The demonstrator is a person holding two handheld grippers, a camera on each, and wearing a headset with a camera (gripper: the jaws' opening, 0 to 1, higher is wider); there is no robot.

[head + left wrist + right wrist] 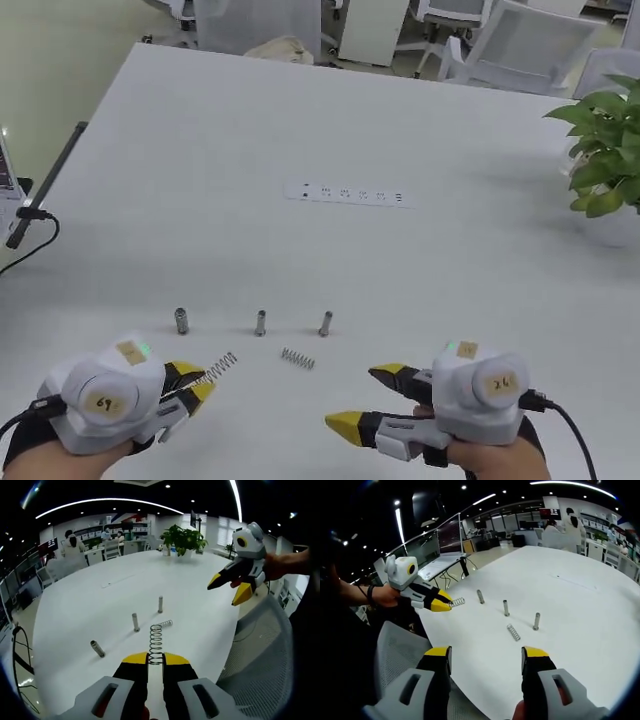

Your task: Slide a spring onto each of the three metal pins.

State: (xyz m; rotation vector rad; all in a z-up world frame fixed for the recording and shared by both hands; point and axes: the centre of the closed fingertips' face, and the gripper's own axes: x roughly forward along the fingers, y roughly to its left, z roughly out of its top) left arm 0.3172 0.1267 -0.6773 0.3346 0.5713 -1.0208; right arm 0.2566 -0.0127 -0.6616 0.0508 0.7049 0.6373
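Observation:
Three short metal pins stand in a row on the white table: left pin point(181, 321), middle pin point(260, 322), right pin point(325, 323). My left gripper point(195, 385) is shut on a spring point(220, 366) point(156, 642), held just above the table, near and below the left and middle pins. A second spring point(297, 358) point(513, 632) lies loose on the table in front of the right pin. My right gripper point(375, 400) point(486, 656) is open, with nothing between its yellow-tipped fingers, to the right of the loose spring.
A white power strip point(348, 194) lies at mid-table. A potted plant point(605, 150) stands at the right edge. A black cable and stand point(40, 195) run along the left edge. Office chairs point(510, 45) stand beyond the far edge.

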